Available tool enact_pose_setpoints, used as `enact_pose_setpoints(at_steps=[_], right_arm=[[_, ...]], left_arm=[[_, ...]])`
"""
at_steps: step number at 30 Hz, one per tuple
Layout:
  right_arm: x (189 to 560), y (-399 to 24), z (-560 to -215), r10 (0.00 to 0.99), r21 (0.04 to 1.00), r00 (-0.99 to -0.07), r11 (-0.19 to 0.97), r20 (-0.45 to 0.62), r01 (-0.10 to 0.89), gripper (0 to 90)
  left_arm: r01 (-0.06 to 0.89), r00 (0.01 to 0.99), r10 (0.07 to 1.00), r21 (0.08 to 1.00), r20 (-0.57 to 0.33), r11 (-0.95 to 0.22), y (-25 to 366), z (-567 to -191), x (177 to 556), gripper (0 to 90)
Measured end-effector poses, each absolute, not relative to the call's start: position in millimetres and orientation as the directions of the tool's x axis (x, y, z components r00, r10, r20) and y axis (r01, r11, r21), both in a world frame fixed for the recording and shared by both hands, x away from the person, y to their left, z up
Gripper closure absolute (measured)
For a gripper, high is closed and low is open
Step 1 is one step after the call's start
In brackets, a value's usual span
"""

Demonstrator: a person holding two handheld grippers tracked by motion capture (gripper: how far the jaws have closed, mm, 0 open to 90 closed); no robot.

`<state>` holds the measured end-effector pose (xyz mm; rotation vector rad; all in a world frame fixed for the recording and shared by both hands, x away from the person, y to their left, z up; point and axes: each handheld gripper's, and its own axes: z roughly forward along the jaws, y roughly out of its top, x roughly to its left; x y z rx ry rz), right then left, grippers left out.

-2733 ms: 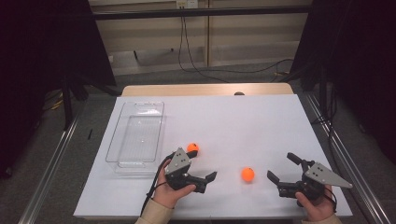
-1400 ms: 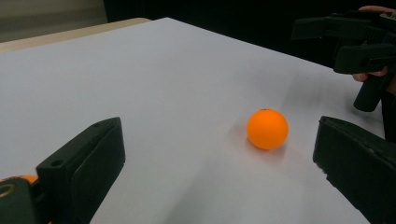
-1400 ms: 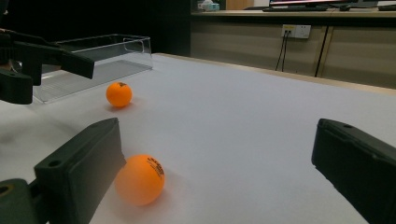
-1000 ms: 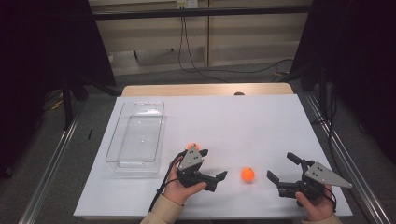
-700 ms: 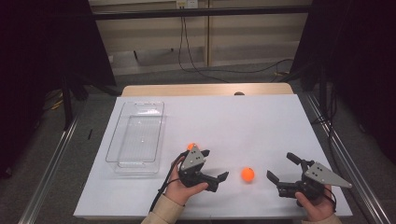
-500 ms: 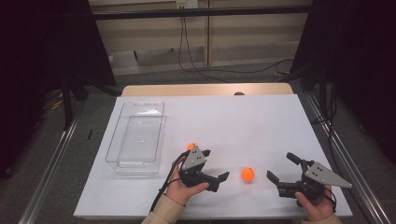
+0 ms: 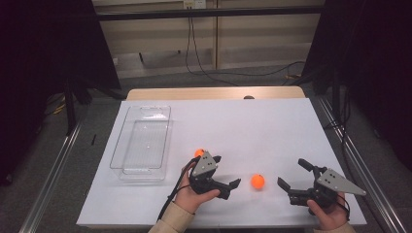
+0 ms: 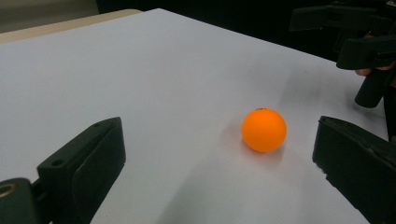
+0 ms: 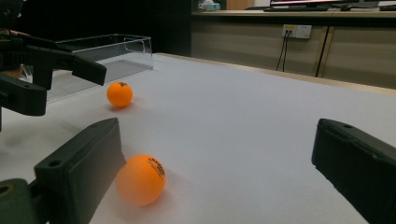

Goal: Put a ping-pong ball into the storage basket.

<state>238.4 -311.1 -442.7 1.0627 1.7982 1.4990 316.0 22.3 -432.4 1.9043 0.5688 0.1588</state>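
Observation:
Two orange balls lie on the white table. One ball rests between the two grippers. My left gripper is open, its jaws facing this ball from a short way to its left, not touching it. The other ball sits just behind the left gripper, partly hidden in the high view. My right gripper is open at the front right and holds nothing; the nearer ball lies close by one of its jaws.
A clear plastic tray stands on the left part of the table, with nothing visible inside. The table's front edge runs just below both hands. Cables trail across the floor behind the table.
My left gripper has slid right, away from the ball by the tray and toward the middle ball. The right gripper and both balls have stayed put.

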Motion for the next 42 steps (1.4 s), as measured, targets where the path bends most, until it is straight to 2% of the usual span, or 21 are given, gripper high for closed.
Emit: enact_pose_setpoints(at_steps=[42], right_arm=[[239,-311,-443,0.847,0.973,-0.527,0.063,0.065,0.221,2.0]], left_arm=[[0.317,0.887,0.435,0.887,-0.152,-0.335,4,-438,319,2.7]])
